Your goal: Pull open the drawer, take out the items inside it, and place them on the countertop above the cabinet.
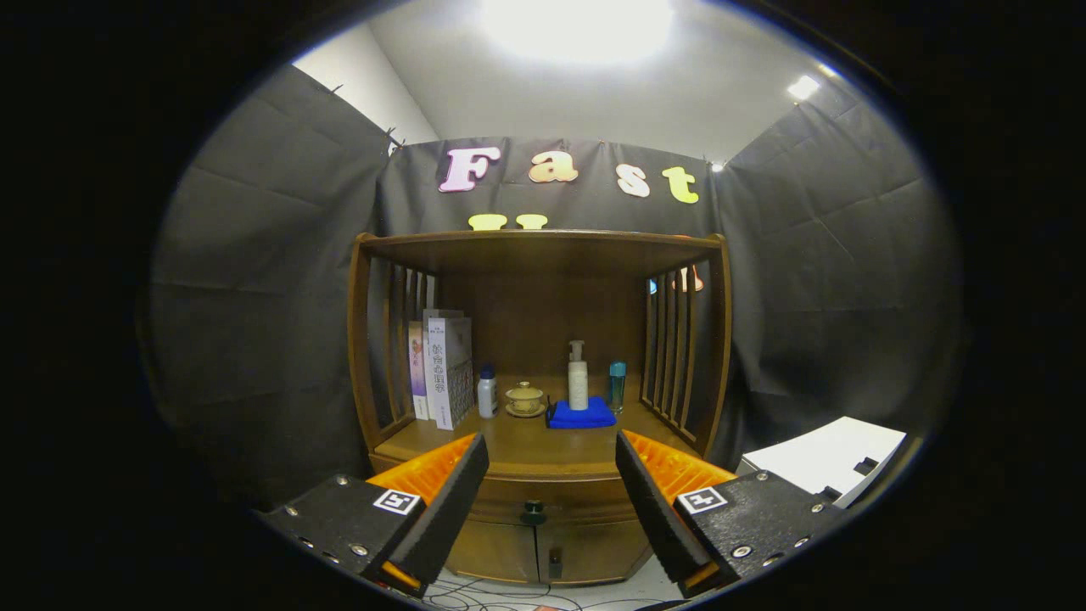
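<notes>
A brown wooden cabinet [543, 280] with an open shelf top stands straight ahead. Its drawer [543, 494] is closed, with a small dark knob [533, 512] in the middle, seen between my fingers and some way beyond them. My gripper [551, 496] is open and holds nothing. The countertop [526, 443] above the drawer carries books [441, 369], a small white bottle [487, 392], a lidded tea cup on a saucer [525, 399], a pump bottle [578, 378] on a folded blue cloth [580, 414], and a teal bottle [617, 383]. The drawer's contents are hidden.
Two lower cabinet doors [543, 552] sit under the drawer. Cables [501, 598] lie on the floor in front. A white box-like object [827, 458] stands to the right of the cabinet. Slatted side rails [674, 356] close in the countertop on both sides.
</notes>
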The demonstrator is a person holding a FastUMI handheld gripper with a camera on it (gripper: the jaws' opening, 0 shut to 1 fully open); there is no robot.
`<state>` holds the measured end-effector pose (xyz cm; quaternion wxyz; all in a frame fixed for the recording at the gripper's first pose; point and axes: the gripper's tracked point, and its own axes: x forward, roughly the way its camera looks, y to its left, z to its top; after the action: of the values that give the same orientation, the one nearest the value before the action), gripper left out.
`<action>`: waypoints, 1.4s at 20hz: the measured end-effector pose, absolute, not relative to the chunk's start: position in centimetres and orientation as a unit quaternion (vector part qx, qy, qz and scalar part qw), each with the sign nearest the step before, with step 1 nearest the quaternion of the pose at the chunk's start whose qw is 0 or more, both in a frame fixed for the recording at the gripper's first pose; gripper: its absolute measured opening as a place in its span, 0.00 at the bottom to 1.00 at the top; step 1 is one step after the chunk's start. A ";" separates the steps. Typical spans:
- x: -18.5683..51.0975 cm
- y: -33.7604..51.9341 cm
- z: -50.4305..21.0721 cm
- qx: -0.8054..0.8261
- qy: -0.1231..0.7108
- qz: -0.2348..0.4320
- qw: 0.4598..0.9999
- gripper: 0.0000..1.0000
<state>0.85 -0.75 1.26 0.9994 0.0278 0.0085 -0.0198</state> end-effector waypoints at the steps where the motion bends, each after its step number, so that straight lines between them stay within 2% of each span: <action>1: 0.9 -0.8 1.0 0.024 0.010 -0.021 0.999 0.94; 15: 1.6 -3.5 0.8 0.010 -0.007 -0.040 0.999 0.94; 28: 2.4 0.3 -0.6 0.032 0.004 0.003 0.999 0.94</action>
<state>2.35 0.29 -0.62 0.9995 0.0322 0.0040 0.0031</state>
